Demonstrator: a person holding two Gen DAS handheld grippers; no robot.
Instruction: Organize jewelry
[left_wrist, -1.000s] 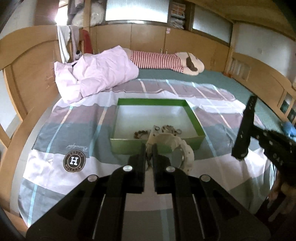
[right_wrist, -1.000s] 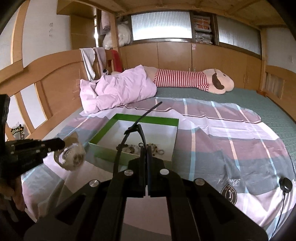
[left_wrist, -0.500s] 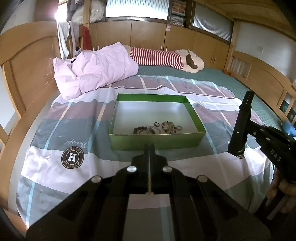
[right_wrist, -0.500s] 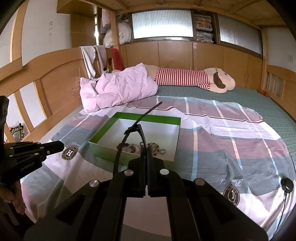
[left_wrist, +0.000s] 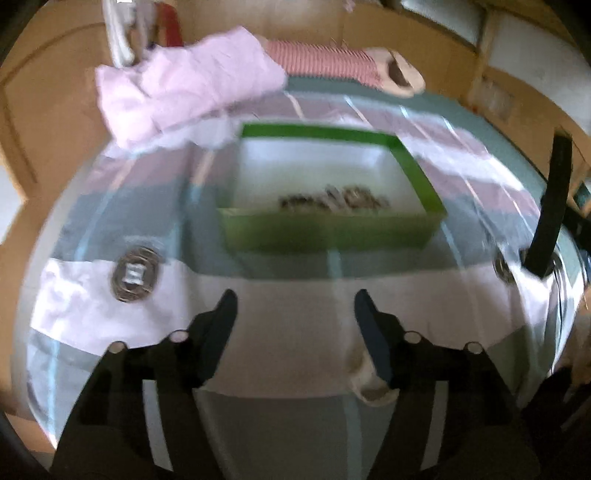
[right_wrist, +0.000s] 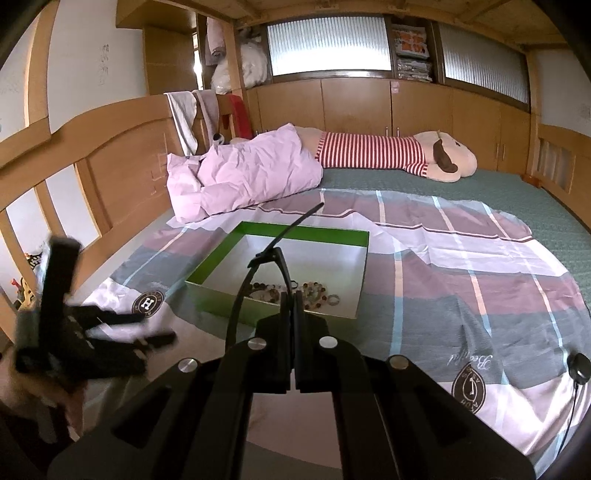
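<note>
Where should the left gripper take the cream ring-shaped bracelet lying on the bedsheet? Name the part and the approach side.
Take the cream ring-shaped bracelet by its exposed near arc, from above, one finger inside the loop: it seems to lie flat on the checked bedsheet, half hidden under a finger of the left gripper. Its jaws have just been opening, with nothing between them.

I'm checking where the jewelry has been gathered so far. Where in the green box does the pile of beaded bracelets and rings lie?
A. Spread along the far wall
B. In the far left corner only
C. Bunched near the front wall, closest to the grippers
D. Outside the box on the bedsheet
C: in the right wrist view the bracelets and rings lie on the white floor of the green box just behind its near wall; the far part is bare.
</note>
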